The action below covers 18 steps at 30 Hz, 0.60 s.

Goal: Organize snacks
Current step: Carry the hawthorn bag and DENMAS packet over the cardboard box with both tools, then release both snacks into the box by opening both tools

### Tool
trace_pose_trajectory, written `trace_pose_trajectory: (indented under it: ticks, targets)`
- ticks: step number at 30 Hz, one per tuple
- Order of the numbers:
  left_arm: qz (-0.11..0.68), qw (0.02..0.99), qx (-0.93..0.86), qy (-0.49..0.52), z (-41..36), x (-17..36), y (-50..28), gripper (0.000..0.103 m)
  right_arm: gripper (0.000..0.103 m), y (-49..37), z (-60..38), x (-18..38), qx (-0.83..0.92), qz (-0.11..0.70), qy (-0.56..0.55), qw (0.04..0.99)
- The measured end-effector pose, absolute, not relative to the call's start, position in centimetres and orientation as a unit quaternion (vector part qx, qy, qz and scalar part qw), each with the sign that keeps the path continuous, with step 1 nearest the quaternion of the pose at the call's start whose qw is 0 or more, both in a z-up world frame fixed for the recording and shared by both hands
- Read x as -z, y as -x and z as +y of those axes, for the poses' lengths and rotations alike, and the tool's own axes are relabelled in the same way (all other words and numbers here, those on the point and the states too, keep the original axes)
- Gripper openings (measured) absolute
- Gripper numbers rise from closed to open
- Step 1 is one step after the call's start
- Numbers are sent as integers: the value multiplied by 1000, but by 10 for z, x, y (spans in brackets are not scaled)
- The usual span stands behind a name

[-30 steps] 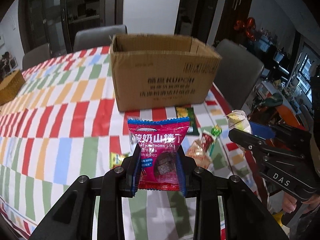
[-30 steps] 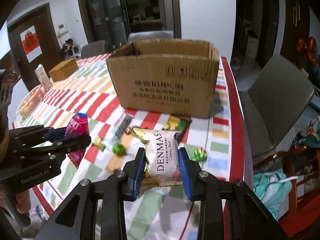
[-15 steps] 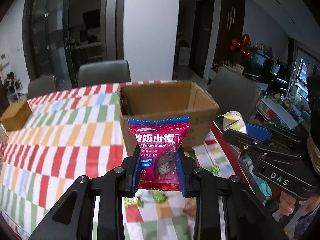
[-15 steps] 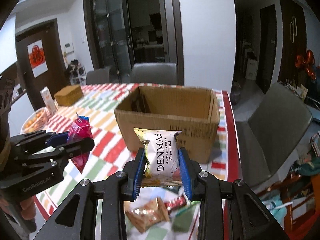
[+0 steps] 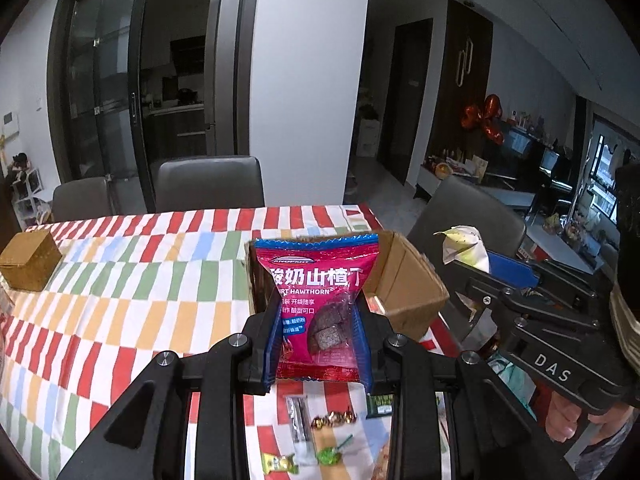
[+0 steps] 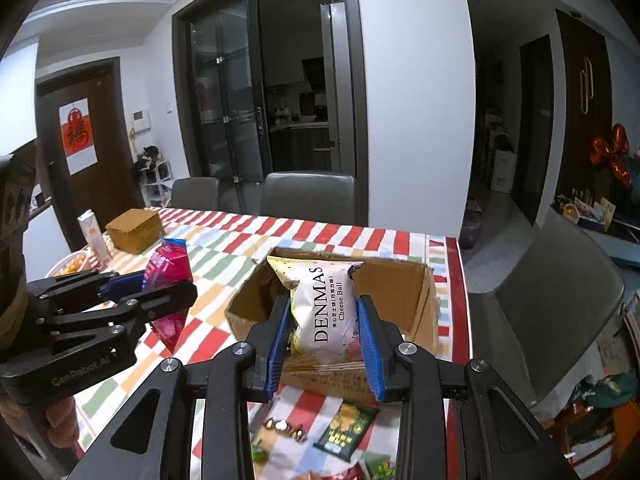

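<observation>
Pink hawthorn packet (image 5: 316, 312) sits clamped upright in the left gripper (image 5: 317, 340) just near of the cardboard box (image 5: 404, 284), while the right wrist view shows the right gripper (image 6: 324, 340) clamped on the white Denmas packet (image 6: 326, 312) at the box's near wall.

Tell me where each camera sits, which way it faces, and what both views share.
Left wrist: sits on the left gripper, facing the cardboard box past its pink hawthorn packet; the right gripper shows.
Right wrist: sits on the right gripper, facing the box over its Denmas packet; the left gripper shows.
Shared: box, both packets, striped tablecloth.
</observation>
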State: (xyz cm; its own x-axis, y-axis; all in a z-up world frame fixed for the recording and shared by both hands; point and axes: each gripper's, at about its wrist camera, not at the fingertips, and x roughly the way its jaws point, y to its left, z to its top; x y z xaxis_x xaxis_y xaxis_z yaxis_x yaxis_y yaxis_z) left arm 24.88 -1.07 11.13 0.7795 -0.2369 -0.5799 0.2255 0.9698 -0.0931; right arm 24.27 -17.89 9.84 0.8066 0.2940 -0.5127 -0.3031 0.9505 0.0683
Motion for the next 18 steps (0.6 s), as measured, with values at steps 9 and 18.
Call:
trace_pose_trajectory:
  ticks: [9,18]
  targets:
    - [315,941,126,3,-15,-110,-295,31,34,-295,-178,-92,-153,301,4,941]
    - [354,926,132,11,-25,-85,-336,31,34,-332,-182,-70,-140,332,5,933]
